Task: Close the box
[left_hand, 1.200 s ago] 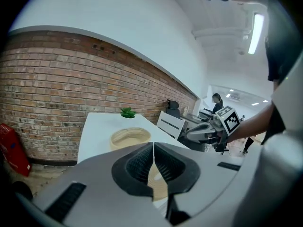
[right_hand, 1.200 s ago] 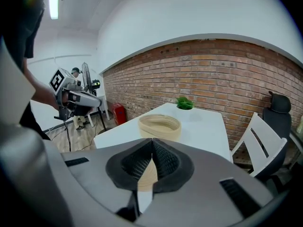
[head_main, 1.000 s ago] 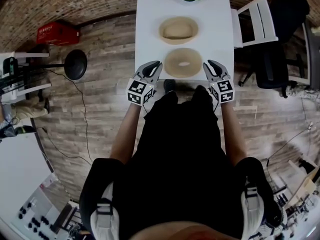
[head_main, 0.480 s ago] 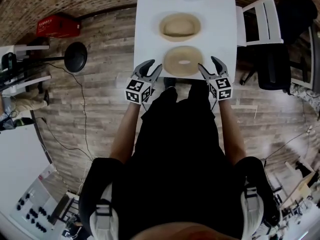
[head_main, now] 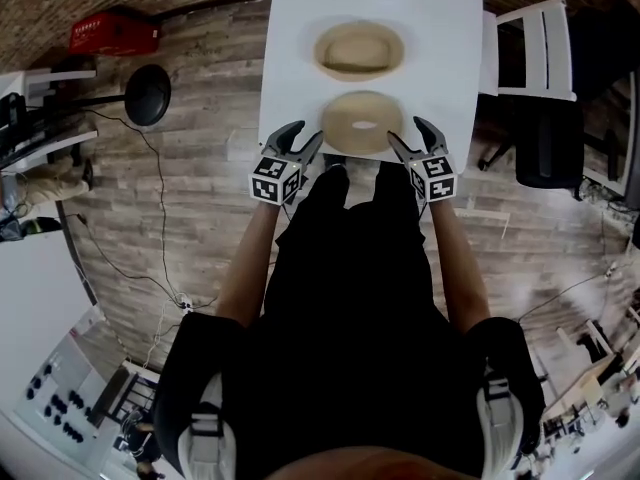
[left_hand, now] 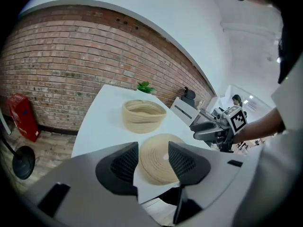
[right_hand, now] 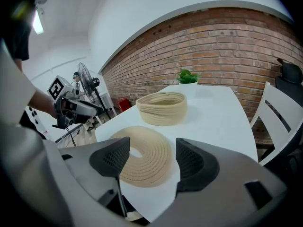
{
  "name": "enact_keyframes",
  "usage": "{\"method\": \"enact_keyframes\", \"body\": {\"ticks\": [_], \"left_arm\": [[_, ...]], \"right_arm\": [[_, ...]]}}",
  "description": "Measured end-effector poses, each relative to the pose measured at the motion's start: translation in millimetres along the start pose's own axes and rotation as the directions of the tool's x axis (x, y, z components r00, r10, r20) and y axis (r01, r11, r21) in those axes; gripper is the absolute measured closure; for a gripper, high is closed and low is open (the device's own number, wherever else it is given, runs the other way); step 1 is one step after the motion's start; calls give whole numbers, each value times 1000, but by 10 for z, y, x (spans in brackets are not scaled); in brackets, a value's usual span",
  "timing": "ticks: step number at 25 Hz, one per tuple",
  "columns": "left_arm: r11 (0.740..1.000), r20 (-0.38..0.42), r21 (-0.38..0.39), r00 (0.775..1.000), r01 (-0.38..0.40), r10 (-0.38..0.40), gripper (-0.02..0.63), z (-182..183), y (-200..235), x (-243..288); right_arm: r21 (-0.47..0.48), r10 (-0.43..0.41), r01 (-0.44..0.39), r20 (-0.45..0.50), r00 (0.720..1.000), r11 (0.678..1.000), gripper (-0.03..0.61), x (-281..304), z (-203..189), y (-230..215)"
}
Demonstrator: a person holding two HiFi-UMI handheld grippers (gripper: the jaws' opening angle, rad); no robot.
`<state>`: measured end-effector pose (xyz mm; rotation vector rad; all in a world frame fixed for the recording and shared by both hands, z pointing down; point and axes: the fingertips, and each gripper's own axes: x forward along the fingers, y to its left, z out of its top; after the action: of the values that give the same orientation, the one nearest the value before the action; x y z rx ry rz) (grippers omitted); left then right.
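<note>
We hold the left tool (head_main: 302, 136) and right tool (head_main: 408, 133) either side of the flat woven lid (head_main: 362, 123) at the near edge of the desk (head_main: 300, 28), equally near it. Both have just opened wide, with nothing between the jaws. The open round box (head_main: 359, 50) sits just beyond the lid, straight ahead.

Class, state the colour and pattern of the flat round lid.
The lid is pale tan with concentric coiled ridges; the right gripper view shows it best.

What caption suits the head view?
Left tongs and right tongs, just opened and empty, flank a flat woven beige lid beside its round woven basket.
</note>
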<state>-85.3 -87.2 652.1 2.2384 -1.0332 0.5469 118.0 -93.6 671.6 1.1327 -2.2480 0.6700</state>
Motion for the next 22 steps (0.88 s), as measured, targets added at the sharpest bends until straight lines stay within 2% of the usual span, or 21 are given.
{"method": "enact_keyframes", "body": {"ticks": [12, 22], "left_arm": [[997, -152, -69, 988, 19, -29, 397, -610, 20, 361], [996, -205, -84, 977, 36, -53, 397, -780, 77, 547]], "right_arm": [[58, 16, -10, -98, 995, 998, 284, 242, -458, -90], [115, -4, 19, -125, 992, 993, 295, 412, -585, -158]]}}
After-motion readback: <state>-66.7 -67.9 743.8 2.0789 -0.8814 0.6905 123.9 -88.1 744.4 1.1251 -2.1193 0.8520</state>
